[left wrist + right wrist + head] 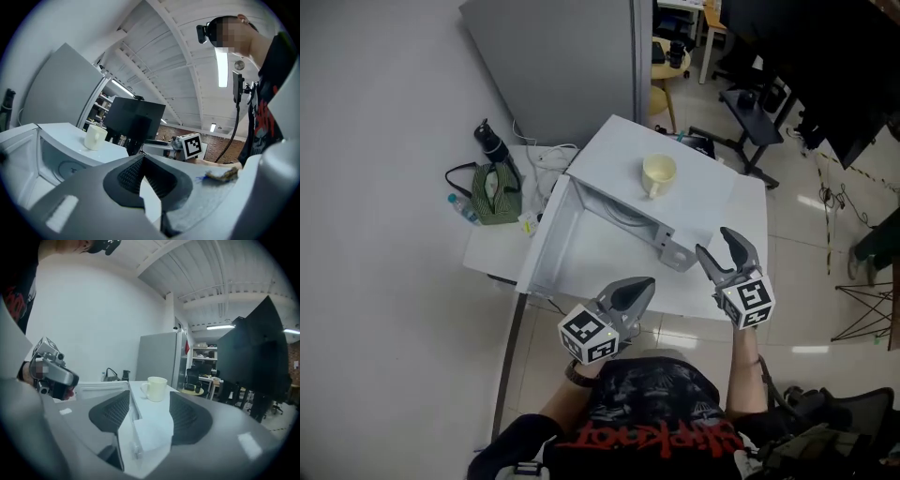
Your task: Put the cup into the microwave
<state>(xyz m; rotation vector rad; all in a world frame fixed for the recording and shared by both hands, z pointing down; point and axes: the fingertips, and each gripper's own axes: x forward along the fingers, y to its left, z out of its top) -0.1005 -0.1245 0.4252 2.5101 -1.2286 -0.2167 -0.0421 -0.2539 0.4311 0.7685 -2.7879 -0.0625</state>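
Note:
A pale yellow cup [658, 173] stands upright on top of the white microwave [705, 206], handle toward me. The microwave door [551, 246] hangs open to the left and the glass turntable shows inside. My left gripper [644, 287] is shut with nothing in it, just in front of the open cavity. My right gripper [715, 244] is open and empty near the microwave's front right corner. The left gripper view has the cup [96, 137] far off to the left of the gripper [140, 161]. In the right gripper view, the cup [156, 388] stands well beyond the gripper [149, 402].
A green bag [495, 192], a black bottle [490, 142] and a small plastic bottle [461, 208] sit on the low white table [492, 251] left of the microwave. A grey cabinet [562, 66] stands behind. A black office chair [755, 117] is at the right.

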